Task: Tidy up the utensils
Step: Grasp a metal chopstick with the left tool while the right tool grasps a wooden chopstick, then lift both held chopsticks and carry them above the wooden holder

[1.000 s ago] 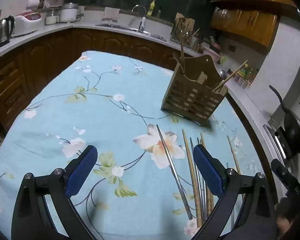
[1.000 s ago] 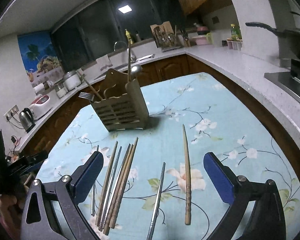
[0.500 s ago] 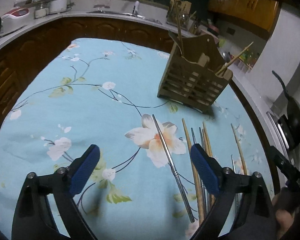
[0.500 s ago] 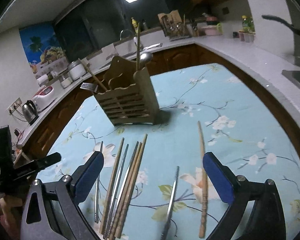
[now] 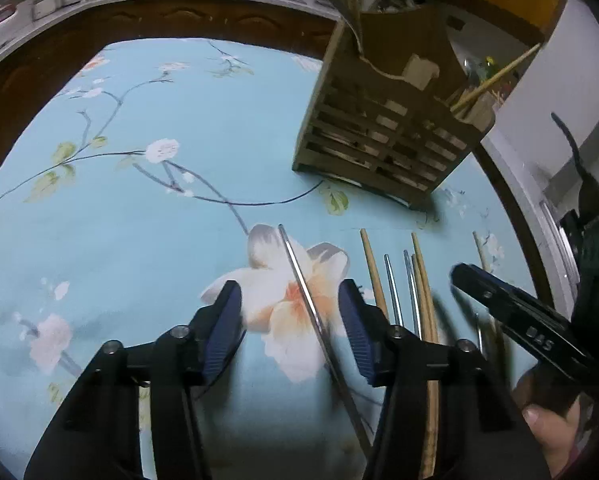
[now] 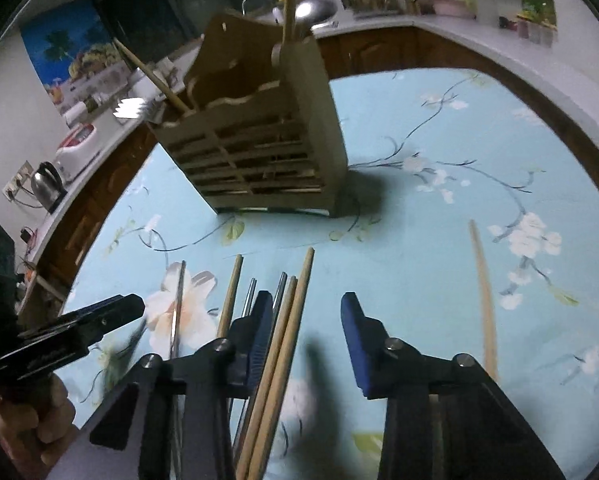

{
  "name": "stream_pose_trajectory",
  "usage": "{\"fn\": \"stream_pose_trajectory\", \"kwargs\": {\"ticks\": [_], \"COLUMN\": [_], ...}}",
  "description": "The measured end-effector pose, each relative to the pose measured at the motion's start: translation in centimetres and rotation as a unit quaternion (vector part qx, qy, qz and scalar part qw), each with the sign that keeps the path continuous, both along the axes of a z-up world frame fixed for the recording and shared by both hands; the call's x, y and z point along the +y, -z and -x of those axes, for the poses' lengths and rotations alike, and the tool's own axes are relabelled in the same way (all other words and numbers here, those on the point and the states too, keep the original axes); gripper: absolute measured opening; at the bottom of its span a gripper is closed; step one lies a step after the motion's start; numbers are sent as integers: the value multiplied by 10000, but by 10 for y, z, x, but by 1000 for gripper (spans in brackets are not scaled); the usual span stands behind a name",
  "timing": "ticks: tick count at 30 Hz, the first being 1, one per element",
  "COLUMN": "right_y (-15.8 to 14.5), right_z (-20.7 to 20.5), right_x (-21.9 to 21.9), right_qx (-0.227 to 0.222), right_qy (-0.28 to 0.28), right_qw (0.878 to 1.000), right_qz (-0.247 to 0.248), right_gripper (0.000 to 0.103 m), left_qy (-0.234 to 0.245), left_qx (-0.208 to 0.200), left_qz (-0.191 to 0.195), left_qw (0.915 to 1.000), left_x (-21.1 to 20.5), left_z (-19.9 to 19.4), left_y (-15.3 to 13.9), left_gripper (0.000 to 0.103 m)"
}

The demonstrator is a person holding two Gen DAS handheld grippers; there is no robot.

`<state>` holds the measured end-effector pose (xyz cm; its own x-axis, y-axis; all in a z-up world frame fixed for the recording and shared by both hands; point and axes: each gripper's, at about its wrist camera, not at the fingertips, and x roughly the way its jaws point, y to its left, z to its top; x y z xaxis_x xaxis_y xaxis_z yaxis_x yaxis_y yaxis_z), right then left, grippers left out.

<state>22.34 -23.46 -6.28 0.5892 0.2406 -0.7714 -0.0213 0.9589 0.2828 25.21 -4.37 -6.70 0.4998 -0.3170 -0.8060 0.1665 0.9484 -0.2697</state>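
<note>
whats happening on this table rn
A person is sorting loose chopsticks into the wooden holder. The left gripper is open astride a metal chopstick on the floral tablecloth. The right gripper is open around two wooden chopsticks. Nothing is lifted yet.

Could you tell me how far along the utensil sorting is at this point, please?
Early on. Done: the wooden holder already has a few chopsticks, a fork and a spoon standing in it. In hand: nothing gripped; the left tool is open around the lone metal chopstick, and the right tool is open over the wooden pair. Left: every chopstick lying on the tablecloth.
</note>
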Motion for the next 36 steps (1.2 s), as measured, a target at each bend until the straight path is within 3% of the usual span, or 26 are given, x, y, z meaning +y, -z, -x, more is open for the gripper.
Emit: {"fn": "stream_pose_trajectory", "kwargs": {"ticks": [2, 6, 11, 19, 21, 23, 29, 36], "right_y": [7, 22, 22, 23, 23, 22, 1, -54], "right_z": [-10, -25, -34, -40, -38, -37, -17, 27], "right_x": [4, 8, 10, 23, 23, 17, -1, -24], "right_qx": [112, 325, 359, 291, 266, 306, 107, -517], "right_qy": [-10, -20, -97, -209, -220, -193, -66, 4], "right_qw": [9999, 9992, 9986, 9962, 9955, 9970, 9998, 9984], "right_qz": [69, 246, 373, 792, 885, 680, 146, -219], "right_gripper": [24, 18, 18, 18, 11, 7, 5, 5], "left_qy": [58, 156, 237, 470, 504, 504, 529, 644], "left_qx": [94, 321, 189, -54, -66, -28, 49, -365], "left_qz": [-67, -184, -277, -644, -595, -552, -117, 517], "left_qw": [9999, 9992, 9992, 9968, 9969, 9972, 9985, 9959], "left_x": [-5, -15, -26, -37, -33, -33, -20, 4], "left_z": [-8, -24, -32, -34, -34, -34, -21, 20], "left_y": [5, 19, 21, 21, 21, 21, 10, -44], "left_gripper": [40, 24, 22, 8, 7, 5, 4, 4]}}
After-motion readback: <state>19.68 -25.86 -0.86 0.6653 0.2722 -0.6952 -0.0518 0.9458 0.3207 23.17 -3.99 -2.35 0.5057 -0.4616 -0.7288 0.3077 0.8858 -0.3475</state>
